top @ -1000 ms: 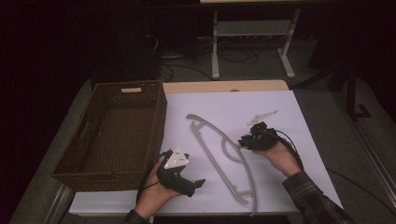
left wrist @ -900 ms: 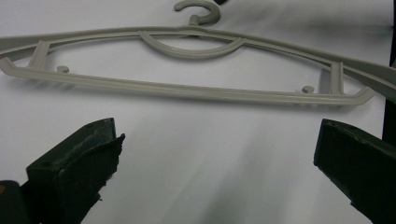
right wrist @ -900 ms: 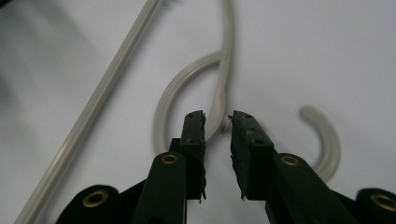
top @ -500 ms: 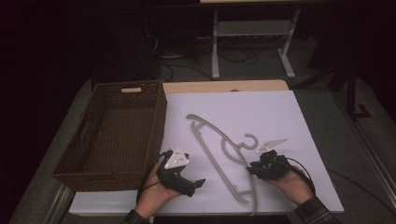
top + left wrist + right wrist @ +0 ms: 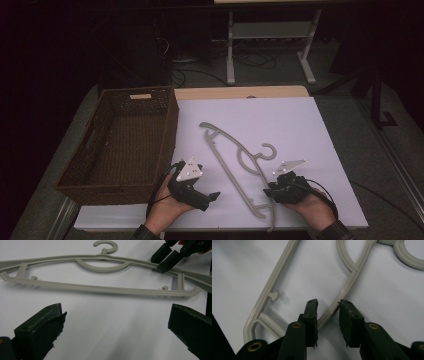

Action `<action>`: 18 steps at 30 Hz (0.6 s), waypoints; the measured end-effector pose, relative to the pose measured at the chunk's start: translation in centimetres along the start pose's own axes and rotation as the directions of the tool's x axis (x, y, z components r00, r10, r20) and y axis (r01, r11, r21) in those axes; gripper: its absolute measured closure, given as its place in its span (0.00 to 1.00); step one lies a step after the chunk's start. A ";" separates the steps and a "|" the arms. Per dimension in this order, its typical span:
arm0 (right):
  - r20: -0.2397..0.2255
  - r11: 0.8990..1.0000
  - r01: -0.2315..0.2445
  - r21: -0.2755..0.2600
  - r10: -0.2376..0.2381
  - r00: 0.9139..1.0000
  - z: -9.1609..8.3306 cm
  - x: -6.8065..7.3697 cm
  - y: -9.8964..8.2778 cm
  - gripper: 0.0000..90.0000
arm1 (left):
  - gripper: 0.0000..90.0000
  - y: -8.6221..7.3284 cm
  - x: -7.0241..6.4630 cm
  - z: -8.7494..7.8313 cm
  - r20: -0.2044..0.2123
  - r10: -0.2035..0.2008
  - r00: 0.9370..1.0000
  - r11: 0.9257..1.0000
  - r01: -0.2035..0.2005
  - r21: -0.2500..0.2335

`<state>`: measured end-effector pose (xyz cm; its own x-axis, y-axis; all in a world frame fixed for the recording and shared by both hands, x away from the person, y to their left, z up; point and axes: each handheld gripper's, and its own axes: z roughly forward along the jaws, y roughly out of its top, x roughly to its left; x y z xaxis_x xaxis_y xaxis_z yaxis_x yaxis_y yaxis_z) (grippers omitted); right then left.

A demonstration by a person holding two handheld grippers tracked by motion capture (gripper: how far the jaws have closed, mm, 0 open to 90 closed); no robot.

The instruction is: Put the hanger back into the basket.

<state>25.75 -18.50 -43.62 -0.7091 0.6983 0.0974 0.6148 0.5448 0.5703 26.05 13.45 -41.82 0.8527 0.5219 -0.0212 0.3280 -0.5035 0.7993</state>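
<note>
1. One grey plastic hanger [image 5: 239, 165] lies flat on the white board [image 5: 300, 125], running on a slant from the board's middle down toward its near edge, its hook [image 5: 267, 151] turned to the person's right.
2. In the right gripper view, the hanger's upper arm [image 5: 342, 292] passes up between the two black jaws of the right gripper [image 5: 328, 305], which stand narrowly apart on either side of it; whether either pad touches the plastic cannot be told.
3. The same gripper appears in the left gripper view [image 5: 165, 258], tips down at the hanger's shoulder near its end, and in the high view [image 5: 272, 191] it sits at the hanger's near end, held by the person's right hand [image 5: 312, 207].
4. The left gripper [image 5: 115, 320] holds its jaws wide apart with nothing between them, over bare board just short of the hanger's straight bottom bar [image 5: 100, 288].
5. In the high view the left gripper [image 5: 212, 197], in the left hand [image 5: 165, 212], rests on the board near its front edge, between the hanger and the basket.
6. A brown wicker basket [image 5: 172, 125] stands at the board's left side, its interior dark.
7. Beyond the board, a strip of wooden table edge [image 5: 240, 92] shows, then a dim floor with a white metal stand [image 5: 270, 35].
</note>
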 end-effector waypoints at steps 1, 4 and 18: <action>0.000 1.000 0.000 0.000 0.000 1.000 0.0 0.0 0.0 0.74 | 0.00 0.0 0.0 0.0 0.000 -0.002 1.000 1.000 0.002 0.000; 0.002 1.000 0.003 0.004 -0.003 1.000 0.0 0.0 0.0 0.74 | 0.00 0.0 0.0 0.0 -0.001 -0.003 1.000 1.000 0.003 -0.001; 0.058 0.999 -0.019 0.029 0.017 0.998 -0.6 -3.1 0.0 0.81 | 0.00 -0.1 0.1 0.0 -0.002 -0.010 1.000 1.000 0.010 0.001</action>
<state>27.77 -20.97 -43.39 -0.6770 0.7336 0.0596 0.6381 0.5446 0.5442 26.07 13.54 -41.90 0.8487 0.5281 -0.0279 0.3368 -0.4992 0.7983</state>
